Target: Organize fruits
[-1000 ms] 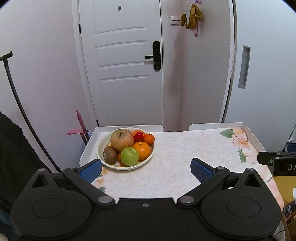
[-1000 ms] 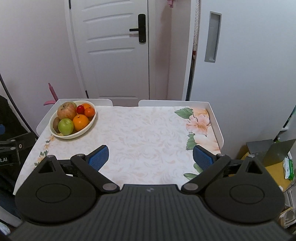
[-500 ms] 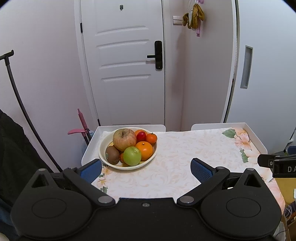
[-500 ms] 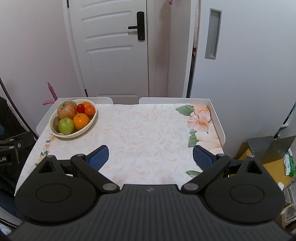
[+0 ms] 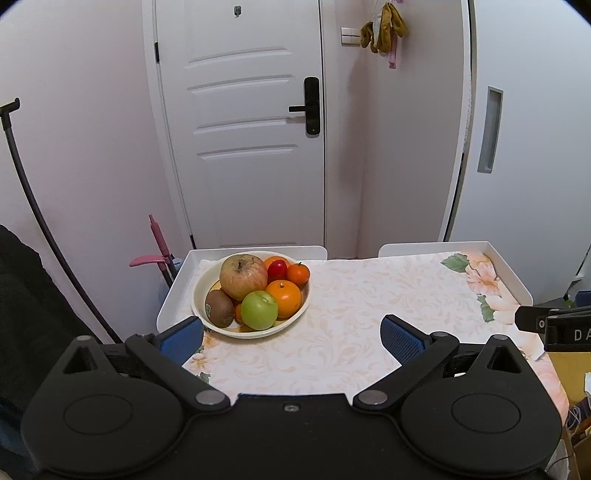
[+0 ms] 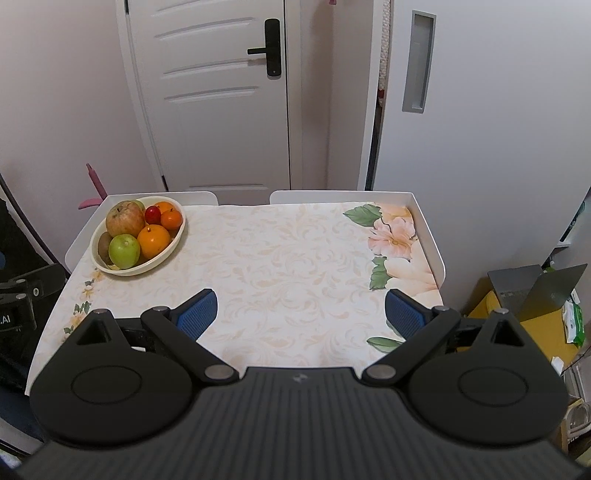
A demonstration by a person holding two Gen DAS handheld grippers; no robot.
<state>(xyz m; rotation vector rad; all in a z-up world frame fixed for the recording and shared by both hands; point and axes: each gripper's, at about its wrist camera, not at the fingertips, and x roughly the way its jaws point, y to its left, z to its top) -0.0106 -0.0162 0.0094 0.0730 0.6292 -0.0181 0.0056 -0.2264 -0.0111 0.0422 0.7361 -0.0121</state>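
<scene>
Soft, even indoor light; both views sharp.
Fisheye bending bows the door [image 5: 240,125] edges; dark vignette at 11 and 1 o'clock corners.

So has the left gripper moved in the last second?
Yes. The left gripper has swung slightly left: the door handle and fruit bowl sit further right in its view, jaws open.

A white panelled door [image 5: 255,147] with a black handle [image 5: 308,107] stands behind the table [image 6: 295,258], which wears a floral cloth. Pale walls [image 5: 74,147] all round. A grey sliding door [image 6: 480,110] closes the right side. Gloves [image 5: 384,22] hang by a switch [image 5: 350,35].
</scene>
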